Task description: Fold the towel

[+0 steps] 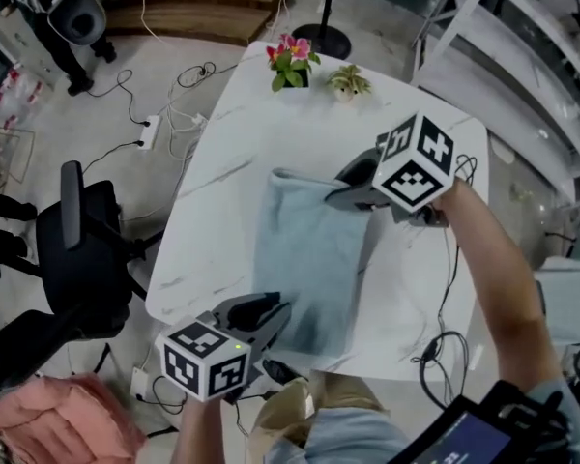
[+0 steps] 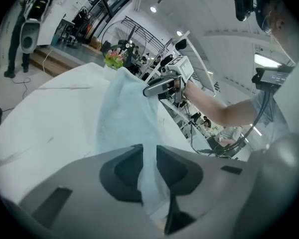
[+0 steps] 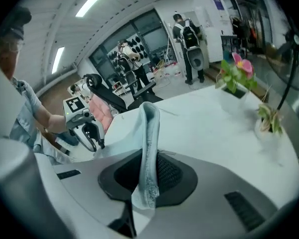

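The left hand-held gripper (image 1: 274,314) sat low and close to the person's body, pointing forward and slightly down. Its jaws were pinched nearly together on a thin fold of the towel (image 1: 304,259). The right hand-held gripper (image 1: 336,191) reached in from the right on a bare, outstretched forearm (image 1: 493,259). It was tilted more steeply downward, with its jaws clamped on a raised edge of the same cloth.

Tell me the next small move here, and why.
Probably lift both together and carry the held edge across. The left gripper and right gripper are each shut on the towel, one edge stretched between them, the rest lying on the table.
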{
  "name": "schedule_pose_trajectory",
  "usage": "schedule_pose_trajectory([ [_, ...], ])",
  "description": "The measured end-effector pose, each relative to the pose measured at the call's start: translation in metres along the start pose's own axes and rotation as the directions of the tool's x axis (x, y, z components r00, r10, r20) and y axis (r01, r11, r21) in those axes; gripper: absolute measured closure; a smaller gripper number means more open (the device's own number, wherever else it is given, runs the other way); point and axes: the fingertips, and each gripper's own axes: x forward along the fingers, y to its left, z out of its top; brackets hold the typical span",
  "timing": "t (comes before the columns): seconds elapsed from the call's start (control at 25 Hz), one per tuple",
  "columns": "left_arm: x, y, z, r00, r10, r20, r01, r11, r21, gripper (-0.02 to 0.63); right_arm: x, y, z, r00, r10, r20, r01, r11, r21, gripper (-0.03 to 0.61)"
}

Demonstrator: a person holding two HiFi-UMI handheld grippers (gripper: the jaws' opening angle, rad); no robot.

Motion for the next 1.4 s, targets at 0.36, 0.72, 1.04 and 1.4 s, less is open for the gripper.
schedule_pose_trajectory([
  [0.36, -0.056, -0.035, -0.026, 0.996, 0.024, 0.088, -0.028, 0.998, 0.048, 0.529, -0.015, 0.099, 0.014, 0.962, -0.273, 0.031, 0.272, 0.929, -0.251, 0.508],
  [0.72, -0.089, -0.054, -0.071, 0.991, 0.048, 0.122, -0.054, 0.997, 0.052, 0.534, 0.03, 0.178, -0.015, 0.935, -0.349, 0.069, 0.348, 0.86, -0.374, 0.505],
  [1.04, -0.096, -0.054, -0.101, 0.991, 0.072, 0.117, -0.076, 0.997, 0.031, 0.534, 0.061, 0.203, -0.041, 0.914, -0.386, 0.125, 0.398, 0.791, -0.465, 0.499],
  [1.4, -0.088, -0.04, -0.113, 0.992, 0.078, 0.103, -0.08, 0.997, 0.015, 0.534, 0.099, 0.204, -0.074, 0.885, -0.446, 0.134, 0.445, 0.727, -0.523, 0.486],
])
